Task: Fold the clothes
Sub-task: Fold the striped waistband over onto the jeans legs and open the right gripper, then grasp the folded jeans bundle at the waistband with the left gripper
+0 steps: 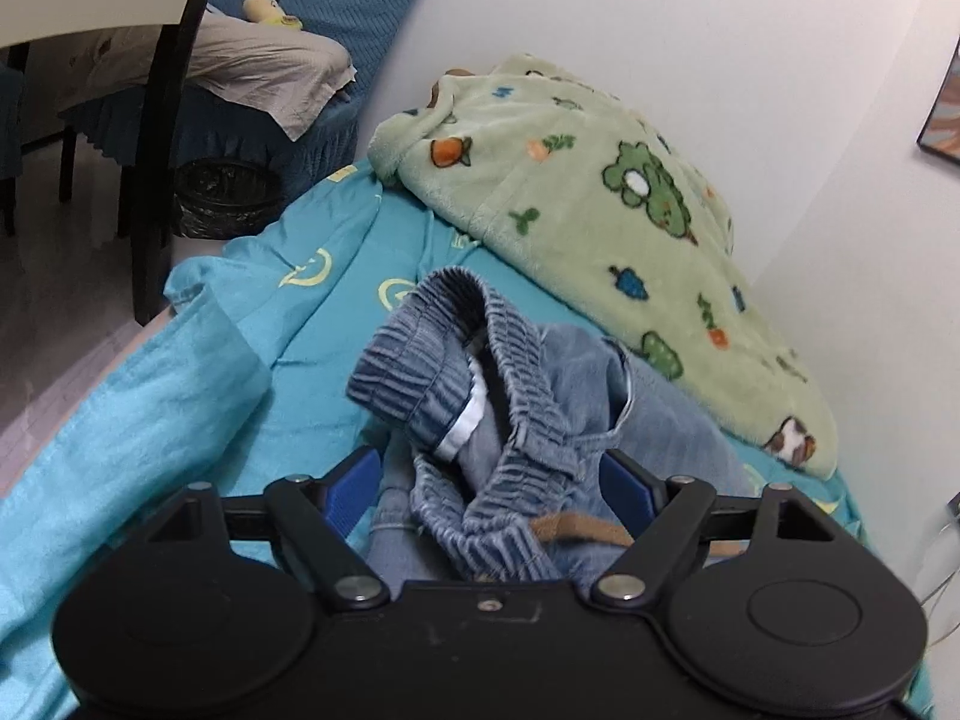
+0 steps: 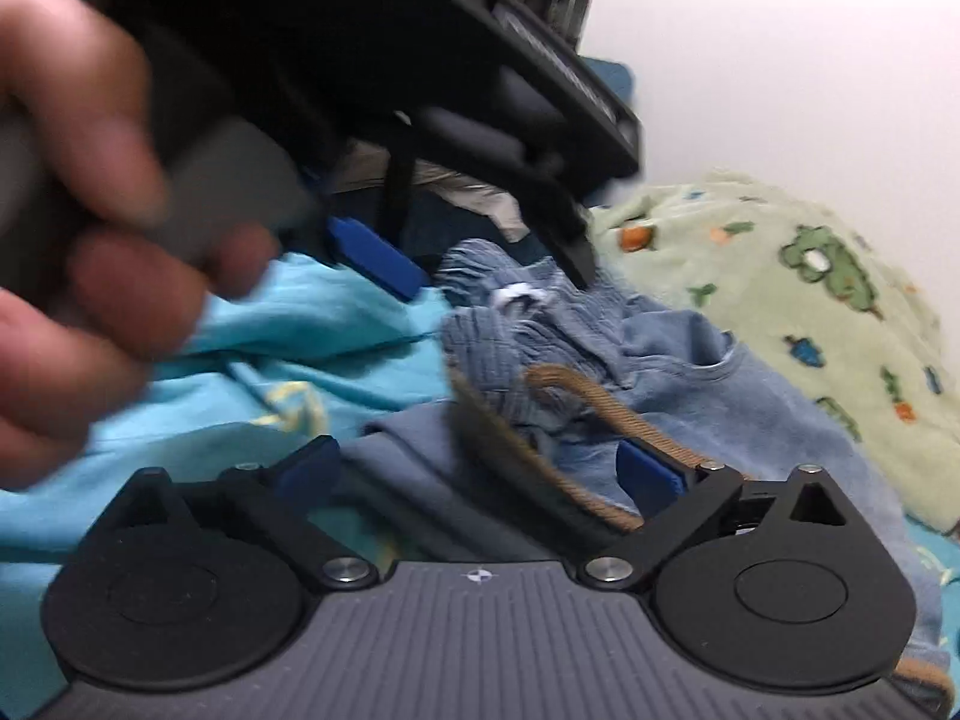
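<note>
Both grippers spread over the jeans on the bed.

My left gripper [image 1: 492, 480] is wide open, bunched waistband [image 1: 480, 372] of the jeans [image 1: 660, 414] lying between its fingers, not pinched. My right gripper [image 2: 474, 468] is also spread, jeans [image 2: 750, 408] and tan drawcord [image 2: 606, 408] between; clamps nothing. Sheet [image 1: 312, 360] teal, blanket [image 1: 600, 192] just beside.

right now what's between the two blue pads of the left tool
In the left wrist view, the bunched elastic waistband of the denim pants fills the gap in the open left tool, with a tan drawstring beside the right pad.
</note>
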Action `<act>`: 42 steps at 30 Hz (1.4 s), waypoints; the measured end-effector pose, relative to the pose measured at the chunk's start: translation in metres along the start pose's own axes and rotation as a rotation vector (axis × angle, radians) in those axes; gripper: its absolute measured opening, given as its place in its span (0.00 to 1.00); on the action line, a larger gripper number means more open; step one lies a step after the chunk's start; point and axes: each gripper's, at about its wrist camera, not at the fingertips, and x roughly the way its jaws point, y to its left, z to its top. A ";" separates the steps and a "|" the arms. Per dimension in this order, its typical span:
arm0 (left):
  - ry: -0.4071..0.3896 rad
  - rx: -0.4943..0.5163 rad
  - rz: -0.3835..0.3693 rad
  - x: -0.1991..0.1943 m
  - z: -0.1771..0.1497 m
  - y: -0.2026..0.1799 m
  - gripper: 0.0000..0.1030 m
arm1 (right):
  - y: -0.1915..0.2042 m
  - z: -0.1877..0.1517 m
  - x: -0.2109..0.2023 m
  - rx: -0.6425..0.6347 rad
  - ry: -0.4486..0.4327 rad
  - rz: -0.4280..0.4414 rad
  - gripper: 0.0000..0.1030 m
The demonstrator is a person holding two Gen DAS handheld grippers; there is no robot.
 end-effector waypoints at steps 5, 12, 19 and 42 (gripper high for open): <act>0.039 0.010 0.005 0.007 -0.006 0.000 0.76 | -0.021 0.006 -0.034 0.056 0.050 -0.003 0.92; 0.085 0.029 0.035 0.017 -0.014 -0.003 0.76 | -0.117 -0.004 -0.073 0.409 0.009 -0.162 0.91; 0.116 0.014 0.041 0.030 -0.022 0.003 0.76 | -0.180 -0.071 -0.039 0.758 0.084 -0.282 0.88; 0.186 -0.283 -0.113 0.064 -0.018 0.041 0.66 | -0.223 -0.100 -0.004 1.144 -0.063 -0.015 0.59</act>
